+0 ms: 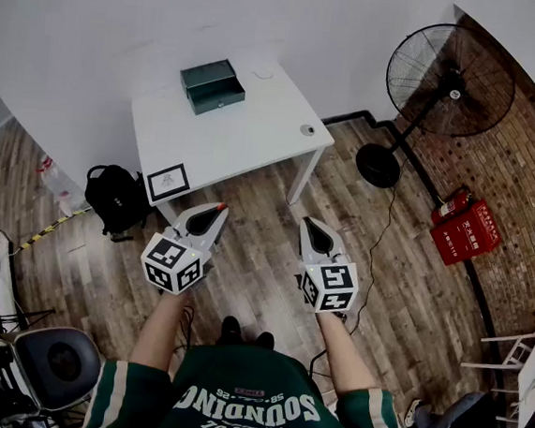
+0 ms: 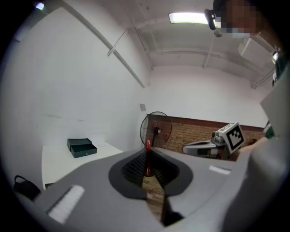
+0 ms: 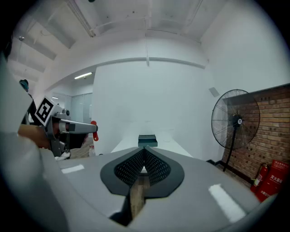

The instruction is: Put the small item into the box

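The left gripper (image 1: 217, 210) is pinched shut on a thin red item (image 2: 147, 156), probably the small item. The right gripper (image 1: 308, 224) has its jaws together on nothing. Both hang well short of the white table (image 1: 247, 136), where the open box (image 1: 212, 85) sits at the far side, so I judge the carry and drop are not yet done.

Pedestal fan (image 1: 449, 85), red extinguisher box (image 1: 467, 239): rt of white table (image 1: 256, 132). Black backpack (image 1: 116, 199): floor by front-left corner; marker card (image 1: 168, 182) on that corner.
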A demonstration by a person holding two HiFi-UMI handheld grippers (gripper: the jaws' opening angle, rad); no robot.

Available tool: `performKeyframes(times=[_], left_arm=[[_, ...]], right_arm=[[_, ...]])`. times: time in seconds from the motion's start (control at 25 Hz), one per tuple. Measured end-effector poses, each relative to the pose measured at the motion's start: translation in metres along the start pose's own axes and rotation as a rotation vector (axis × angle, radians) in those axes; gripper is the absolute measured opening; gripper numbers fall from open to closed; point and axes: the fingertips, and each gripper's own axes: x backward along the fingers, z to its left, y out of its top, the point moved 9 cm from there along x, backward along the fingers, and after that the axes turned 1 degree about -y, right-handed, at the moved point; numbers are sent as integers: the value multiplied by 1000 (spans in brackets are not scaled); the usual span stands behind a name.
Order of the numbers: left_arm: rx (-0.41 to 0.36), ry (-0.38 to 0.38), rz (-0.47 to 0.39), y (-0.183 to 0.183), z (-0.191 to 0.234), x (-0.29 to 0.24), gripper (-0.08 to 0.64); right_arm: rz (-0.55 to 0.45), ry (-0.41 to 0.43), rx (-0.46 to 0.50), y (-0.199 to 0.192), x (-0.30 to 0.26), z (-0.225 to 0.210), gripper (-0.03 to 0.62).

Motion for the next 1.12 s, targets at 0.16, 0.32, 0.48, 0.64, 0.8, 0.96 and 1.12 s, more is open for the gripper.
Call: performKeyframes(times=[0.16, 0.32, 0.48, 0.64, 0.8, 0.96, 1.12], left_arm=[[6, 1, 14, -5, 3, 11, 62], [8, -2, 15, -6, 16, 15, 61], [-1, -11, 21, -6, 27, 18, 63], [-2, -34, 28, -9, 36, 17, 62], [5, -59, 36, -11, 43, 8, 62], [14, -70, 47, -14, 50, -9, 62], [21, -66, 51, -14, 61, -36, 62]], right_arm=[[8, 20, -20, -7, 2, 12, 2], [36, 13, -4, -11, -9, 21, 2], [26, 8, -13, -11, -15, 28, 2], [14, -4, -56, -14, -15, 32, 2], [19, -21, -60, -20, -16, 34, 2], [27, -23, -70, -24, -28, 23, 2], [23, -13, -70, -22, -50, 3, 2]])
